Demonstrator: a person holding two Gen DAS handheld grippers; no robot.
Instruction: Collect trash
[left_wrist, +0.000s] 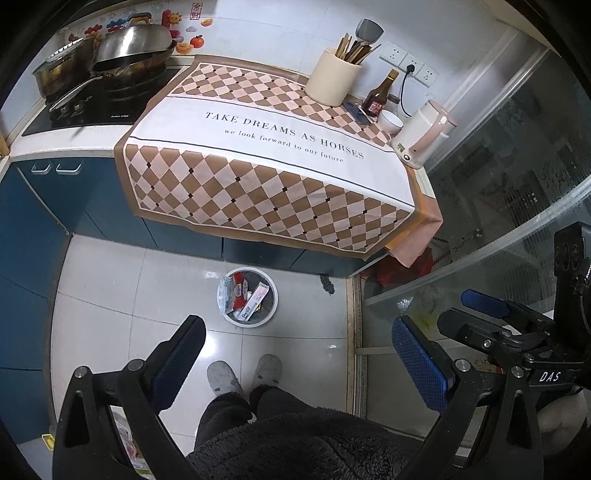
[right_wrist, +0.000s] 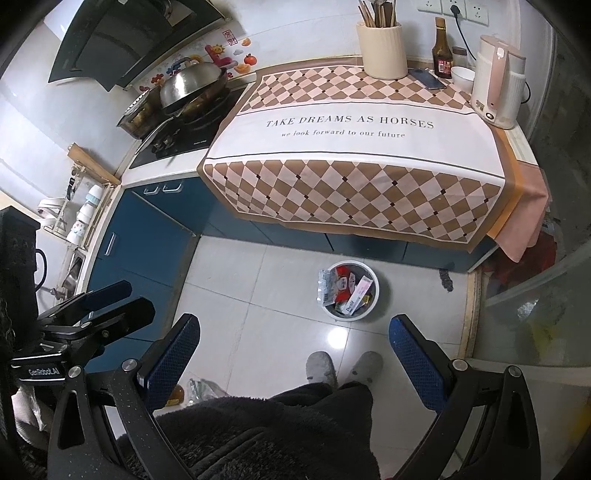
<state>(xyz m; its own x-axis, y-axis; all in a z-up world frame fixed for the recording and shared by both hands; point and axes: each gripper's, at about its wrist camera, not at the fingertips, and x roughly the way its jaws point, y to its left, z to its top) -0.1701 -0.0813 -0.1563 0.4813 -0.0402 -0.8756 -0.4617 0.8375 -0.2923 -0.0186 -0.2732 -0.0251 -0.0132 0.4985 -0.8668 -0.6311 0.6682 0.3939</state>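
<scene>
A round white trash bin (left_wrist: 231, 317) stands on the tiled floor below the counter, holding several wrappers and small boxes (left_wrist: 249, 295). It also shows in the right wrist view (right_wrist: 373, 299). My left gripper (left_wrist: 299, 332) is open and empty, held high above the floor, near the bin in the frame. My right gripper (right_wrist: 293, 330) is open and empty at about the same height. Each gripper appears at the edge of the other's view: the right one (left_wrist: 484, 306), the left one (right_wrist: 110, 299). A checkered cloth (left_wrist: 266, 162) covers the counter top.
On the cloth's far edge stand a cream utensil holder (left_wrist: 334, 77), a sauce bottle (left_wrist: 380, 96), a phone (left_wrist: 356, 112), a small white bowl (left_wrist: 390, 122) and a white kettle (left_wrist: 421, 136). A wok (left_wrist: 133, 48) sits on the stove at left. My slippered feet (left_wrist: 243, 374) stand behind the bin. A glass door (left_wrist: 498, 221) is at right.
</scene>
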